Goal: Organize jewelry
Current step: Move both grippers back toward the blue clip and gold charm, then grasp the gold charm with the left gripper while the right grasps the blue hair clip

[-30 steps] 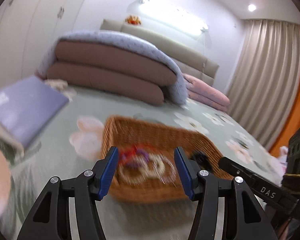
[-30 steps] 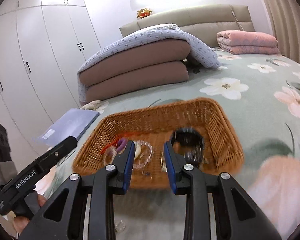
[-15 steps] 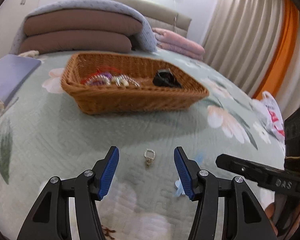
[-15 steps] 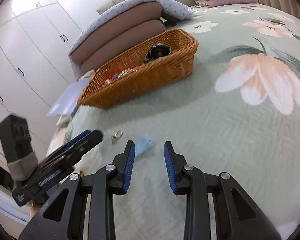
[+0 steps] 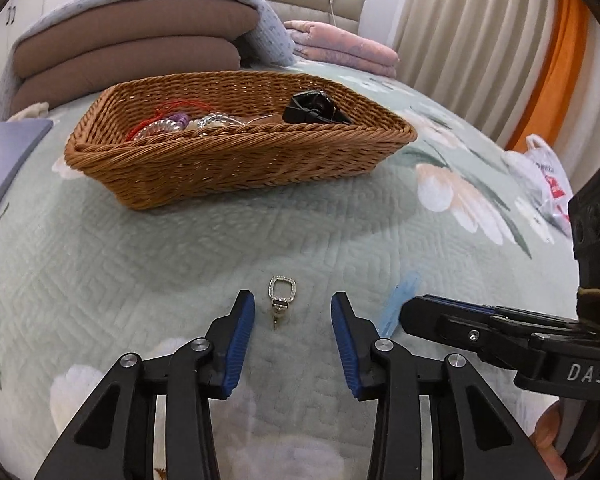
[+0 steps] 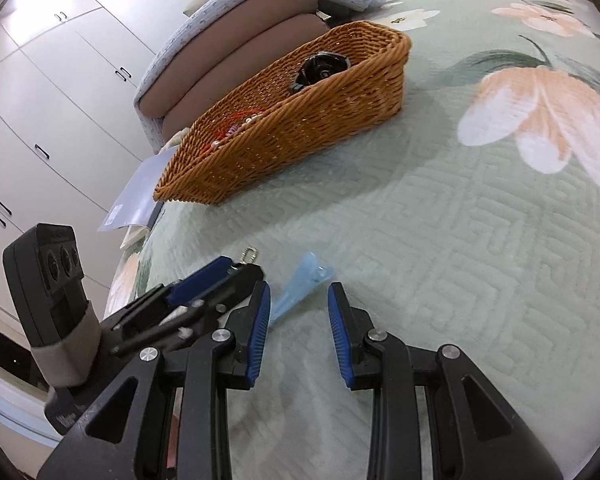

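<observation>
The left gripper (image 5: 293,310) is held low over the quilted bedspread (image 5: 140,264) with its fingers spread apart and nothing grasped. A small silver earring (image 5: 281,295) is laid flat on the bedspread between the two blue finger pads (image 5: 236,344), slightly ahead of them and touching neither. Its square sparkling loop is pointed away from the gripper and its post is pointed toward it.

The right gripper (image 6: 299,304) is also held with fingers released and nothing between them. A pale blue clip (image 6: 300,286) is laid on the bedspread just ahead of its left finger, tilted toward that finger. In the left wrist view, the same clip (image 5: 400,300) is seen just to the right of the left gripper, partly covered by the tip of the right gripper (image 5: 420,312). In the right wrist view, the earring (image 6: 249,254) is only partly seen beyond the left gripper's fingers (image 6: 204,280).

A wicker basket (image 5: 236,160) is placed farther back on the bedspread, well apart from both loose items. Beaded bracelets (image 5: 172,124) with red cord are gathered at its left end, and a black item (image 5: 314,108) is set at its right end. Folded bedding (image 5: 132,36) is stacked behind the basket. A grey folder (image 5: 4,152) is laid at the left edge, and a plastic bag (image 5: 540,176) at the right.
</observation>
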{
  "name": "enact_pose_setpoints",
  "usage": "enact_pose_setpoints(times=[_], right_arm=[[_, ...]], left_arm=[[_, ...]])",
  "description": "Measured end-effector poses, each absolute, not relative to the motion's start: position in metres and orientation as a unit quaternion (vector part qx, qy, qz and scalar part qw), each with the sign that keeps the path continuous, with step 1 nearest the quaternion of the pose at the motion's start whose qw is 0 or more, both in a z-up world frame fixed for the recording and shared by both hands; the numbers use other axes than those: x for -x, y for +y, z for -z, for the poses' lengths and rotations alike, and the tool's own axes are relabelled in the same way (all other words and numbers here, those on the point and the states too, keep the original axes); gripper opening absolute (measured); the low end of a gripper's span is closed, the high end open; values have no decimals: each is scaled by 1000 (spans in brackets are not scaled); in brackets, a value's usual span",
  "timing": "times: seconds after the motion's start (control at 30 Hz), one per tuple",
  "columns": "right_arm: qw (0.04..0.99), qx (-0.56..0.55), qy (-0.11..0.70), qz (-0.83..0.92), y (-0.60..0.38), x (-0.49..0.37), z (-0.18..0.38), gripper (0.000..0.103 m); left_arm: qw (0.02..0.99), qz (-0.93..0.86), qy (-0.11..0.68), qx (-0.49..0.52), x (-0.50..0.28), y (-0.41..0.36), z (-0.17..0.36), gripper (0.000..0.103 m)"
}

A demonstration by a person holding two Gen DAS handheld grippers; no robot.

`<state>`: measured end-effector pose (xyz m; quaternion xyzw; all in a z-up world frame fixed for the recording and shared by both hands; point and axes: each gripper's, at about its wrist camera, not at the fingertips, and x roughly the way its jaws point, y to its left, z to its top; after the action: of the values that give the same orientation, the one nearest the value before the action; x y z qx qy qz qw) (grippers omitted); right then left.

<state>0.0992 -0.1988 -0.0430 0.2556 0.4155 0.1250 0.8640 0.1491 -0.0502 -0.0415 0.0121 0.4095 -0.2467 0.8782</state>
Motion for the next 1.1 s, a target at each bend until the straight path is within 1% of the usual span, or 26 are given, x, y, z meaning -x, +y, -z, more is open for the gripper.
enact_pose_setpoints(times=[0.03,0.07,0.1,0.17,0.4,0.7,0.8,1.1], right_arm=[[863,-256,417,-125,-197,-102,43,33],[863,-255,419,-121,-193,-105,44,33],[863,-255,420,-117,-192,-107,45,33],[864,-257,420,-107,-189,-112,45,32],[871,-243,420,-80,-182,-128,46,32],[891,-151,425,-47,-154,-134,43,31],[894,-138,424,-38,-153,-132,43,24],[896,-164,409,-57,-165,-122,44,21]], left_arm=[[879,245,410,-15,-151,-51,41,37],[879,241,410,-17,-152,-52,41,32],[881,236,410,-19,-154,-52,41,23],[883,225,411,-19,-157,-51,41,14],[885,221,408,22,-160,-34,41,14],[892,189,405,72,-163,-9,42,14],[891,190,405,77,-164,-10,43,14],[889,196,406,84,-165,-6,44,14]])
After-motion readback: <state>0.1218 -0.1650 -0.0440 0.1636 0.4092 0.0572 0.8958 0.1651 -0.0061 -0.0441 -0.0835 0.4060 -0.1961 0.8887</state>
